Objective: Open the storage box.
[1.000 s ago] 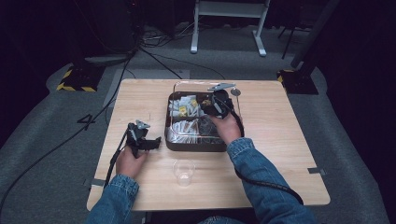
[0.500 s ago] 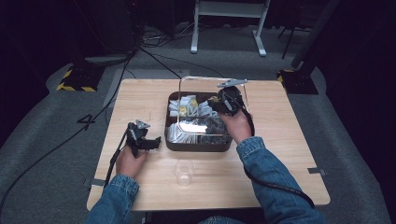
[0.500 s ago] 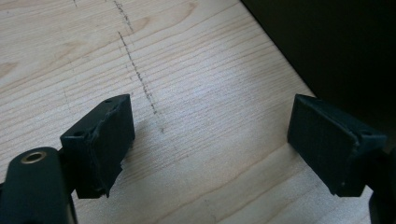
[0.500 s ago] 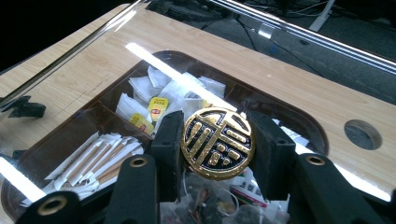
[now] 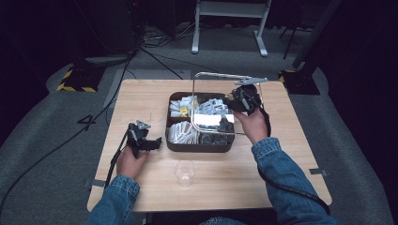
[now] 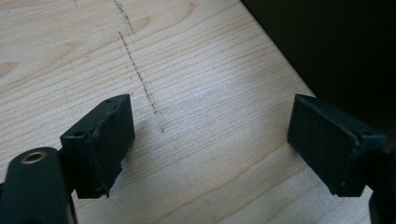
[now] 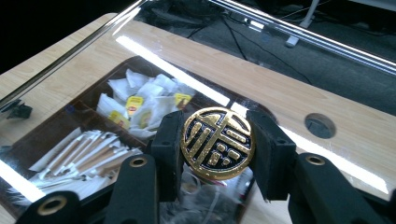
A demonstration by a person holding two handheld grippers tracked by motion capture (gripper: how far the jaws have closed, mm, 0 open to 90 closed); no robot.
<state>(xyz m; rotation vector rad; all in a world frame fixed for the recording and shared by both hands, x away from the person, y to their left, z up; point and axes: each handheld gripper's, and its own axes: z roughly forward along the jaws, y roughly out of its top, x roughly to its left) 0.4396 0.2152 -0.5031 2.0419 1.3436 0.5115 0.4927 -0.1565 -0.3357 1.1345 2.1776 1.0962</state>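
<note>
Presently the right gripper (image 7: 217, 156), jaws clamped on the lid's knob (image 7: 217, 142), holds the lid (image 5: 224, 101) tilted over the box (image 5: 176, 145); lift squarely, grip firm, while the left gripper (image 6: 219, 140) idles, jaws apart, beside it.

One compartmented tray (image 5: 199, 146), one clear lid (image 5: 225, 103), one plastic cup (image 5: 185, 172), two grippers.

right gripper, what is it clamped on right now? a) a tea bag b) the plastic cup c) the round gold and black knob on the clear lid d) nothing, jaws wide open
c: in the right gripper view the right gripper has both jaws pressed against the round gold and black knob of the clear lid, raised over the box.
</note>
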